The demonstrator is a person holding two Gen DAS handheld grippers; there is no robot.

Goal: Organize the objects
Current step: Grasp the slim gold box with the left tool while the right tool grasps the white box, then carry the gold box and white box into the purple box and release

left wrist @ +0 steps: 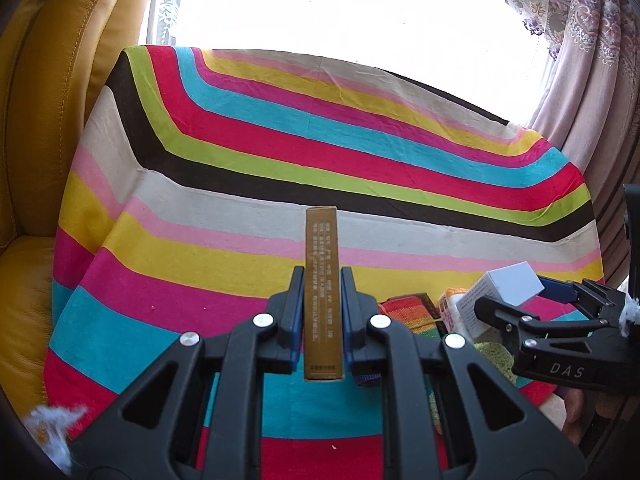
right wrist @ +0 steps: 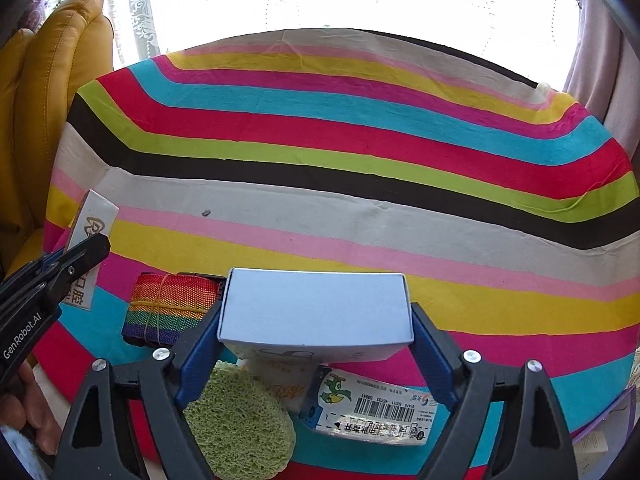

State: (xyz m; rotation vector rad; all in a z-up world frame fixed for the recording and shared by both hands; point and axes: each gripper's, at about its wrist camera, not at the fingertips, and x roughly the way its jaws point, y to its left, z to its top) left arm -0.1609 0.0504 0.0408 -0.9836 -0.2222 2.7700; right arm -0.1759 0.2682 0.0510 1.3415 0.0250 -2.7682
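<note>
My left gripper [left wrist: 321, 278] is shut on a slim gold box [left wrist: 321, 240], held edge-on above the striped cloth [left wrist: 240, 184]. In the right wrist view this box [right wrist: 96, 220] shows a white printed face at the far left, in the left gripper [right wrist: 86, 254]. My right gripper [right wrist: 318, 306] has both blue pads [right wrist: 200, 344] against the sides of a white box [right wrist: 316, 320], which sits over a pile of small items. From the left wrist view, the white box [left wrist: 504, 286] is between the right gripper's [left wrist: 514, 296] fingers at the lower right.
Near the cloth's front edge lie a rainbow strap roll [right wrist: 170, 308] with a rubber band, a green sponge [right wrist: 236, 416], a white-and-orange pack [right wrist: 280, 376] and a barcoded packet [right wrist: 372, 404]. A yellow leather sofa [left wrist: 48, 120] borders the left. Curtains [left wrist: 580, 60] hang at the right.
</note>
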